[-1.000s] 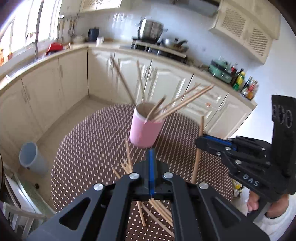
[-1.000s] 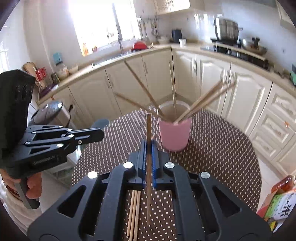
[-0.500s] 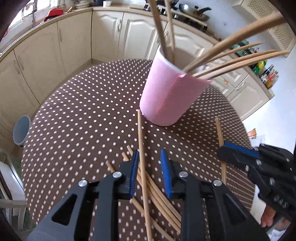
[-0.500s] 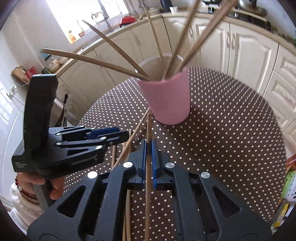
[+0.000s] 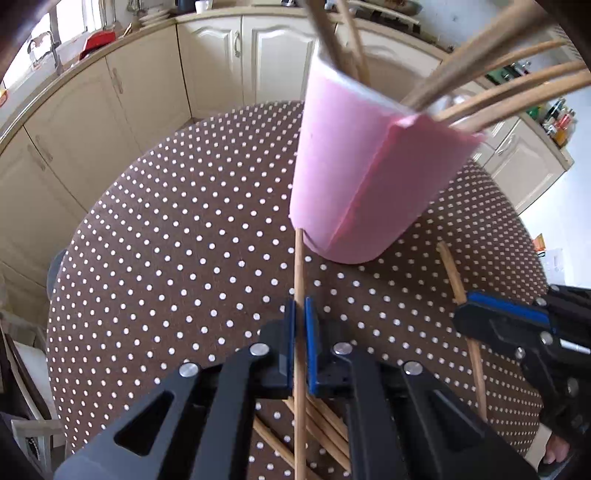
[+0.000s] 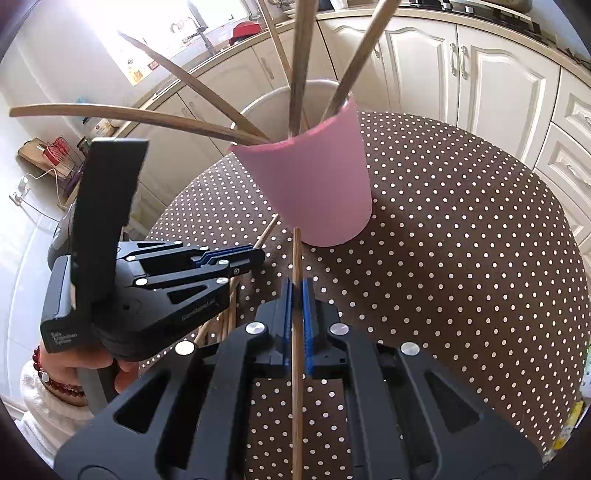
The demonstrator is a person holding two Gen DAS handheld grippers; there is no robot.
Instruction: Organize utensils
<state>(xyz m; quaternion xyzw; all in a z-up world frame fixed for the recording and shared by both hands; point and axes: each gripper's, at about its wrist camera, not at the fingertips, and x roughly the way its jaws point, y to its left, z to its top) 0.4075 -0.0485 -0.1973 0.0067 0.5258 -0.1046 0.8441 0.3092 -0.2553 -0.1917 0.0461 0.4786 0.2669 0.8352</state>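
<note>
Pinching one chopstick (image 5: pixel 299 280) whose tip nears the pink cup's (image 5: pixel 354 177) base, the left gripper (image 5: pixel 300 317) sits left of the right gripper (image 6: pixel 297 295), likewise clamped on its chopstick (image 6: pixel 296 258) before the cup, dotted table (image 6: pixel 461 240) bare rightward.

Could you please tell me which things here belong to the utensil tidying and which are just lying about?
Job:
- pink cup
- chopstick in left gripper
- chopstick in right gripper
- loose chopsticks on table

Lying about:
- red bowl
- bottles
- white mug
</note>
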